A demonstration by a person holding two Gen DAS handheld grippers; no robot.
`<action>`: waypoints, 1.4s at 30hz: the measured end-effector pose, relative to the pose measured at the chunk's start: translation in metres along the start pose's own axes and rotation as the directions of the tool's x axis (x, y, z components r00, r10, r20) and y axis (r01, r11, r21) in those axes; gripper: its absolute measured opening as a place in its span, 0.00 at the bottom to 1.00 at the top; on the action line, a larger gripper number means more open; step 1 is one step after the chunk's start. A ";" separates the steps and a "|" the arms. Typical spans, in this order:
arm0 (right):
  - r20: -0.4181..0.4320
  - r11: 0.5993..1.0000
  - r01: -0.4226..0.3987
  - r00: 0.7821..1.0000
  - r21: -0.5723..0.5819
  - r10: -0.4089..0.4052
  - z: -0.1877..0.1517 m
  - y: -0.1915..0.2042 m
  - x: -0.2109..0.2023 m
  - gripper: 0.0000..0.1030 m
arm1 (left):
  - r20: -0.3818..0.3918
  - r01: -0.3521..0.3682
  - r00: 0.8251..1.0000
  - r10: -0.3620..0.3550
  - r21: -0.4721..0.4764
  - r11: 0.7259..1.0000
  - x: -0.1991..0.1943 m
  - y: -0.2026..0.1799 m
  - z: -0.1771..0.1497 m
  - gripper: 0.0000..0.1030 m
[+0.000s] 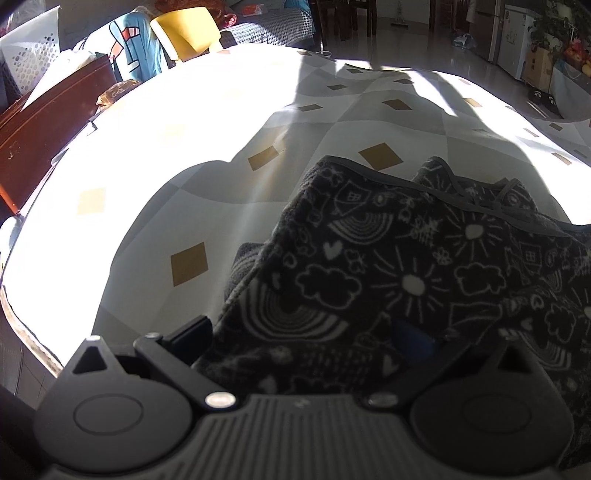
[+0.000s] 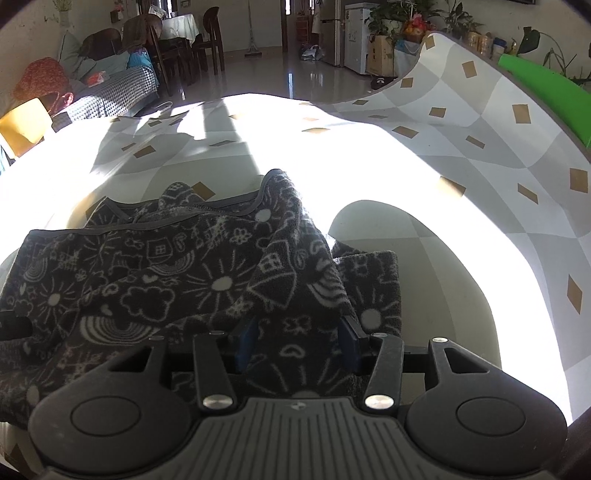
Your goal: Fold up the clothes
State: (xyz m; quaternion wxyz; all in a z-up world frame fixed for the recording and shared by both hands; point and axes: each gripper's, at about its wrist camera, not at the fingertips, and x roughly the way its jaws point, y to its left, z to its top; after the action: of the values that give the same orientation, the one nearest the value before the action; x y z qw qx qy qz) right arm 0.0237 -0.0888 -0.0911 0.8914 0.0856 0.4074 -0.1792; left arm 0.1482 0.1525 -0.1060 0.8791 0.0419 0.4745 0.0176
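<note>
A dark fleece garment with white doodles of suns, clouds and rainbows lies bunched on the table cover. In the left wrist view it fills the wide gap of my left gripper and drapes over the right finger's blue pad. The left finger stands bare beside the cloth's edge. In the right wrist view the garment spreads to the left. A fold of it runs between the blue pads of my right gripper, whose pad faces show apart from the cloth.
The cover is white and grey with tan diamonds, half in harsh sunlight, and curls up at the far right beside a green sheet. A yellow chair, dark red wooden furniture and a white perforated basket stand beyond the left edge.
</note>
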 end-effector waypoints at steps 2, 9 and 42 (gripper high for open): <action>-0.006 1.000 0.005 1.000 -0.006 -0.005 -0.001 -0.001 0.001 0.46 | -0.013 -0.013 1.000 0.013 -0.015 1.000 0.002 0.009 0.001 1.00; 0.086 0.992 0.115 0.990 -0.045 -0.110 -0.002 0.002 -0.010 0.50 | -0.071 0.009 0.997 -0.012 -0.040 0.999 0.012 0.019 -0.004 1.00; -0.090 0.986 -0.118 0.987 0.121 0.130 -0.014 -0.004 0.025 0.85 | -0.163 0.174 0.966 -0.199 -0.153 0.973 0.041 0.019 0.001 1.00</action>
State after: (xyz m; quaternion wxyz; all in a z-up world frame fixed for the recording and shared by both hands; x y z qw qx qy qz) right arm 0.0277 -0.0944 -0.1190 0.8735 0.1706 0.4332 -0.1421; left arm 0.1716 0.1742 -0.1384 0.8318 -0.0653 0.5505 -0.0290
